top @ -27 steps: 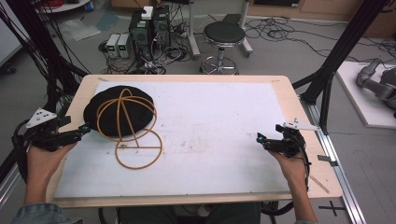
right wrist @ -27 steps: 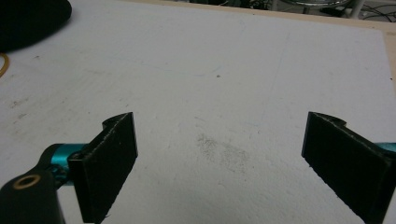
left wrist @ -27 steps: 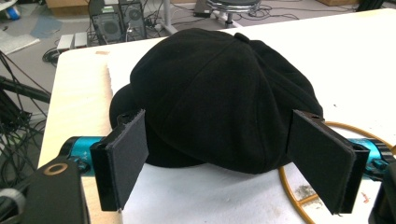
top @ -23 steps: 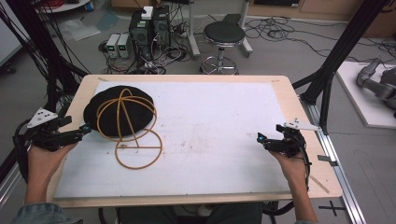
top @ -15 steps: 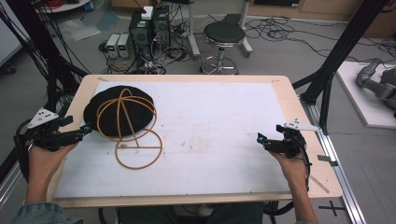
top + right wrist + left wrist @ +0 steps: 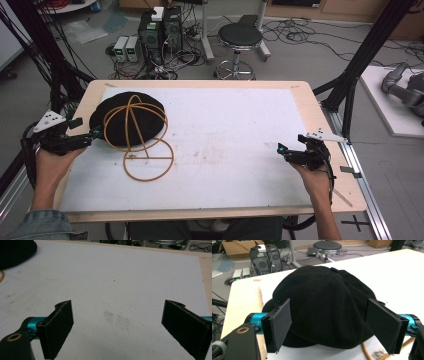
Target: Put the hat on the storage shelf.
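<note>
A black cap (image 6: 131, 112) lies at the table's far left, and an orange hoop frame (image 6: 148, 161) arches over it, with one ring flat on the white sheet in front. My left gripper (image 6: 96, 134) is level at the cap's left edge. In the left gripper view the cap (image 6: 324, 300) bulges just ahead of my left gripper (image 6: 332, 327), whose jaws stand wide on either side; the pads (image 6: 278, 325) do not press it. My right gripper (image 6: 281, 148) hovers open near the table's right edge, and in its own view my right gripper (image 6: 122, 327) has bare sheet between its jaws.
The white sheet (image 6: 235, 140) covers most of the wooden table (image 6: 320, 120). Behind the table stand a round stool (image 6: 240, 37) and computer boxes (image 6: 160, 27) among floor cables. Black frame posts (image 6: 360, 65) rise at both sides.
</note>
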